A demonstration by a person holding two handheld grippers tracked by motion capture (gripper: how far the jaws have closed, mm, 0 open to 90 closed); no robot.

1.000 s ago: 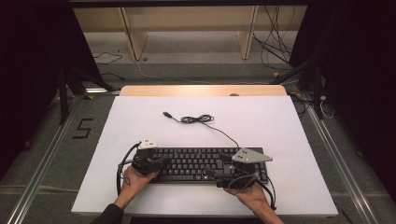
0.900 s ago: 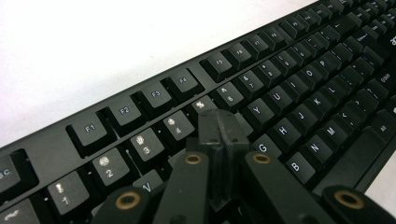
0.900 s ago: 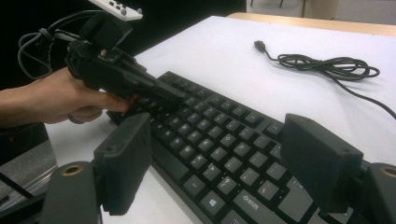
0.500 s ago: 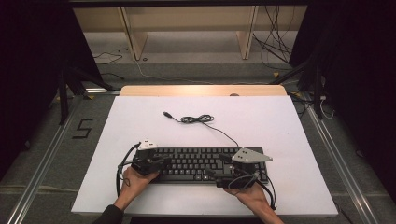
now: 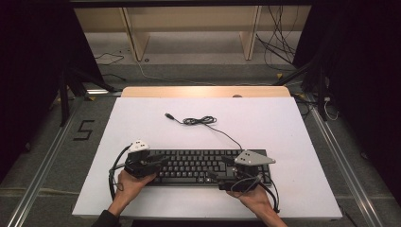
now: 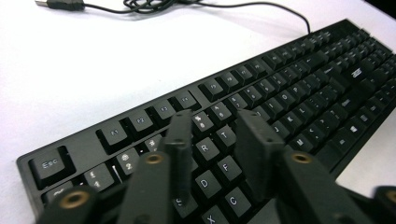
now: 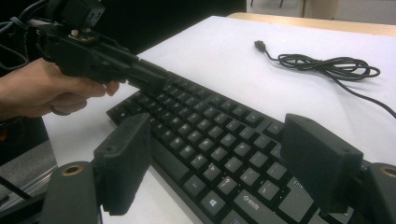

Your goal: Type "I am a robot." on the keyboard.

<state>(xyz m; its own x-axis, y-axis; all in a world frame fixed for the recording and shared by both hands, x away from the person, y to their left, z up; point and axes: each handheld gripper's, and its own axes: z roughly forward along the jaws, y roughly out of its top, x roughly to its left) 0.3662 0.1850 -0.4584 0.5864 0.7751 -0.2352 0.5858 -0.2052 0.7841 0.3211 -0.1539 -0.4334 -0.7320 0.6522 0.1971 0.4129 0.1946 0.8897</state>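
A black keyboard [image 5: 201,165] lies flat near the front of the white table [image 5: 265,123]. Its black cable [image 5: 201,121] runs back to a loose coil and ends in a USB plug [image 5: 168,115]. My left gripper [image 5: 160,163] hovers over the keyboard's left end. In the left gripper view [image 6: 217,128] its jaws stand partly apart above the R, T and F keys, having just been opening, with nothing between them. My right gripper [image 5: 220,169] is at the keyboard's right end. In the right gripper view [image 7: 219,158] its jaws are spread wide over the keys [image 7: 219,140] and hold nothing.
The table's wooden back edge [image 5: 203,91] borders a floor with loose cables [image 5: 279,52] and a wooden frame [image 5: 189,28]. Metal rails [image 5: 47,161] run along both sides. The person's left hand [image 7: 51,91] and left gripper [image 7: 154,77] appear in the right gripper view.
The left gripper has shifted a little to the left along the keyboard. The right hand and the keyboard have stayed where they were.
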